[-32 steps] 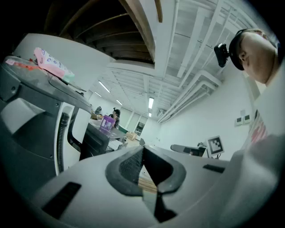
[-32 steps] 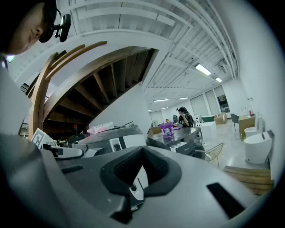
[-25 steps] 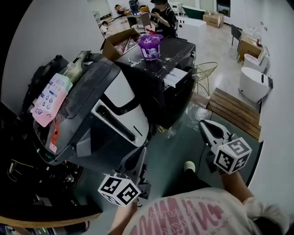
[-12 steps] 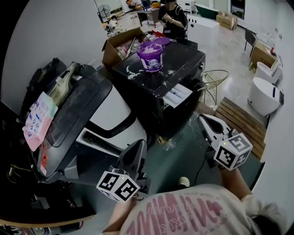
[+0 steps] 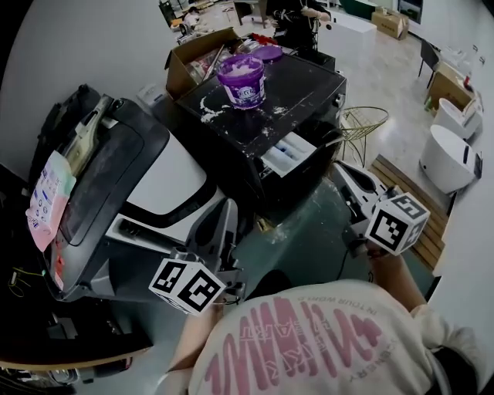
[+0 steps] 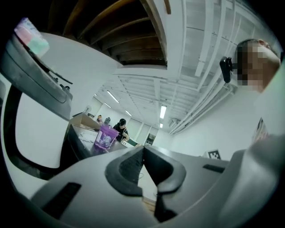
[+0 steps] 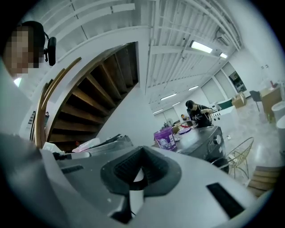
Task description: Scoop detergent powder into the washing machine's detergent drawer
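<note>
A black washing machine (image 5: 255,123) stands ahead with white powder spilled on its top. On it sits a purple detergent tub (image 5: 241,81), open, its lid (image 5: 266,52) lying behind it. The white detergent drawer (image 5: 287,153) is pulled out of the machine's front. My left gripper (image 5: 226,210) is low and left of the drawer, shut and empty. My right gripper (image 5: 340,171) is just right of the drawer, also shut with nothing in it. The tub (image 6: 106,137) shows far beyond the left gripper (image 6: 143,149), and the tub (image 7: 165,139) likewise beyond the right gripper (image 7: 141,151).
A tilted grey and white machine (image 5: 139,177) fills the left side. A cardboard box (image 5: 193,65) sits behind the washer. A wire basket (image 5: 359,123), a wooden pallet (image 5: 401,189) and white appliances (image 5: 455,154) stand to the right. A person (image 5: 297,11) works at the back.
The view has closed in on the washer, so the open drawer shows more plainly. Both grippers have come nearer to the drawer and stayed shut.
</note>
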{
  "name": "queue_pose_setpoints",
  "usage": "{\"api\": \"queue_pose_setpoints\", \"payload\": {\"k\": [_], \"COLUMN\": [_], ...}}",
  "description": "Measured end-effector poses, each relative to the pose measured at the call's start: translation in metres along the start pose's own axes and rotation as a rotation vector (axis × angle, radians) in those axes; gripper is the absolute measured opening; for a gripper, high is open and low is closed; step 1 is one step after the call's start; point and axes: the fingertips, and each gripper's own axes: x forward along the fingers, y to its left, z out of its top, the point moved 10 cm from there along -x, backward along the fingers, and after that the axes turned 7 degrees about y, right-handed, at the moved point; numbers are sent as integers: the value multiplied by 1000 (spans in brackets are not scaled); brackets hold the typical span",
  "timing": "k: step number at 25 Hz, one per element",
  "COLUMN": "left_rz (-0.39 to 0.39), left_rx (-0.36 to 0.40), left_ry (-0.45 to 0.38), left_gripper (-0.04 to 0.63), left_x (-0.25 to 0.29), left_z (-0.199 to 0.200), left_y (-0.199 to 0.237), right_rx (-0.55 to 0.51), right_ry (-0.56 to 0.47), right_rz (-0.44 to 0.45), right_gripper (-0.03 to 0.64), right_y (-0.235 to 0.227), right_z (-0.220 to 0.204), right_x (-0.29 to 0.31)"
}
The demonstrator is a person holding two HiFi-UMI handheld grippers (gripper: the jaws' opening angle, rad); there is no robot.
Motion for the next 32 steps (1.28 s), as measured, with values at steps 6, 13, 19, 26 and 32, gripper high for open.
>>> {"api": "queue_pose_setpoints", "payload": {"k": [6, 13, 19, 26, 32], "left_rz": [73, 66, 38, 18, 32], "left_rx": [26, -7, -16, 5, 5], "left_ry": [47, 76, 50, 48, 35], "left_gripper": [2, 2, 2, 2, 2], "left_x": [23, 83, 136, 180, 204], "left_z": [2, 7, 36, 68, 77], "left_y": [19, 63, 104, 142, 170], "right_rx": [-42, 10, -2, -12, -57], "right_ry": [55, 110, 119, 125, 108], "right_rz": [-6, -6, 35, 102, 160], "right_gripper": [-2, 0, 0, 14, 50], "right_y": [-22, -70, -94, -115, -129], "right_z": [0, 5, 36, 65, 87], "right_x": [27, 84, 145, 215, 262]}}
